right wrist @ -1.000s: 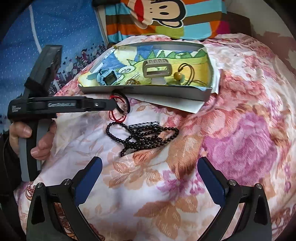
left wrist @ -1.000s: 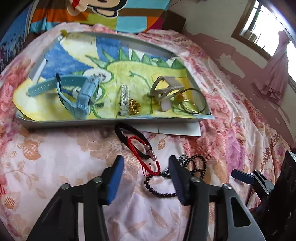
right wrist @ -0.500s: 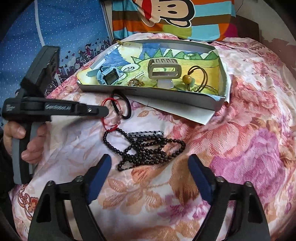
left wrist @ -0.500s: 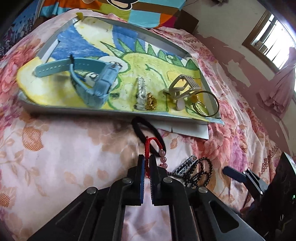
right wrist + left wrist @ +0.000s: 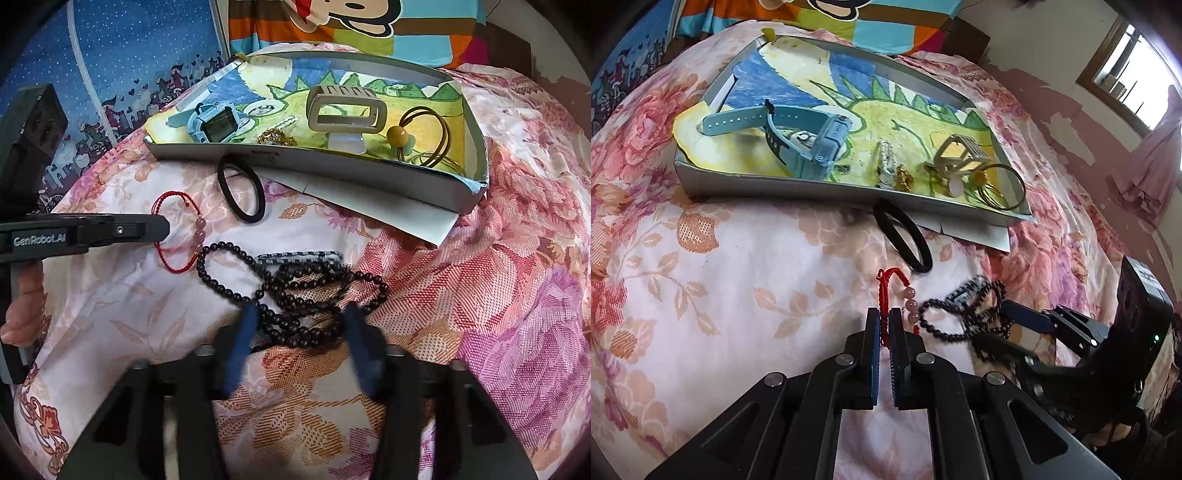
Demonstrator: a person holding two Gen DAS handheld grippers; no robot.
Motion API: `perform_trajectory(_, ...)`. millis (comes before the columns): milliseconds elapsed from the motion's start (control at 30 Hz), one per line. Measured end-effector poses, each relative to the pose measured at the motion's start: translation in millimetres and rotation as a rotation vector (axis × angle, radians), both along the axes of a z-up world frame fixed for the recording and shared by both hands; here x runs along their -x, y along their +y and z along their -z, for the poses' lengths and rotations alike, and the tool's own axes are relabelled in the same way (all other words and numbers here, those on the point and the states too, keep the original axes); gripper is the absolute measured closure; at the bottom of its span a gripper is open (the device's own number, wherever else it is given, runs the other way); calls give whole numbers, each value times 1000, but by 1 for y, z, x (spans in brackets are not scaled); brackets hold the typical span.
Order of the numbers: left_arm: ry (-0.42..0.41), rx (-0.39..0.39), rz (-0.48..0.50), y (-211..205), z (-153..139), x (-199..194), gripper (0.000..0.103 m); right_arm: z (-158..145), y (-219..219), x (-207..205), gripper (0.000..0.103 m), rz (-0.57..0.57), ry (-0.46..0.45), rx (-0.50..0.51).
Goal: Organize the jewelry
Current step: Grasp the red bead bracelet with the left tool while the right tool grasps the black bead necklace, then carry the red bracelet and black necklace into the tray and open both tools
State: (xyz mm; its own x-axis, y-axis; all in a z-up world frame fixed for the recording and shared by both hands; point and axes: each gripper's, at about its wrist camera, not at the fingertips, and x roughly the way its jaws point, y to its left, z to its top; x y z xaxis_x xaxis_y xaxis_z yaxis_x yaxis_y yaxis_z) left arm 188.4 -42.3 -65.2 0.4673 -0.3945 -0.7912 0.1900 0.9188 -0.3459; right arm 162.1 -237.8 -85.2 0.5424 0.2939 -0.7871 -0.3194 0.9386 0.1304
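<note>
Left gripper (image 5: 884,325) clenched on the red string bracelet (image 5: 177,236), low over the floral bedspread (image 5: 701,280). Right gripper (image 5: 299,332) spread apart, fingers astride the near part of the dark bead necklace (image 5: 291,280), not pinching it. Black hair tie (image 5: 241,188) lying just near of the grey tray (image 5: 332,162). In the tray, farther off: blue watch (image 5: 798,140), beige hair claw (image 5: 345,110), gold trinket (image 5: 904,177).

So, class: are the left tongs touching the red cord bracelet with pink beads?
Touching. The left wrist view shows the left tongs shut on the red cord bracelet.
</note>
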Motion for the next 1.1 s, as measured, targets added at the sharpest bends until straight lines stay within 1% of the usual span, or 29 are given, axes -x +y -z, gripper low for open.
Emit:
perform_trajectory(33,-1,-1,1,-1,-1,1,98,0,0,0,82,-1,0,-3)
perform_trajectory(100,0,2,4,-1,-2,4,98,0,-2,-1,92,-2,5,-10)
perform_trajectory(200,-2,3,8,-2,-7,9,98,-2,-3,3,93,-5,-3,-20)
perform_trajectory(233,-4,1,10,-3,-9,10,98,-4,-4,4,98,-4,-9,-24)
perform_trajectory(433,-35,-13,21,-1,-29,17,98,-32,-12,19,98,16,-79,-61)
perform_trajectory(567,-69,-13,20,3,-50,13,98,-63,-23,24,98,36,-142,-94)
perform_trajectory(700,-115,-13,22,5,-75,6,98,-95,-32,20,98,50,-200,-123)
perform_trajectory(800,-148,-14,24,4,-90,1,98,-121,-35,12,98,49,-251,-120)
perform_trajectory(933,-194,-15,12,3,-109,-13,98,-147,-34,-5,98,49,-305,-96)
perform_trajectory(1100,-227,-29,-17,0,-117,-39,98,-164,-32,-35,98,86,-354,-77)
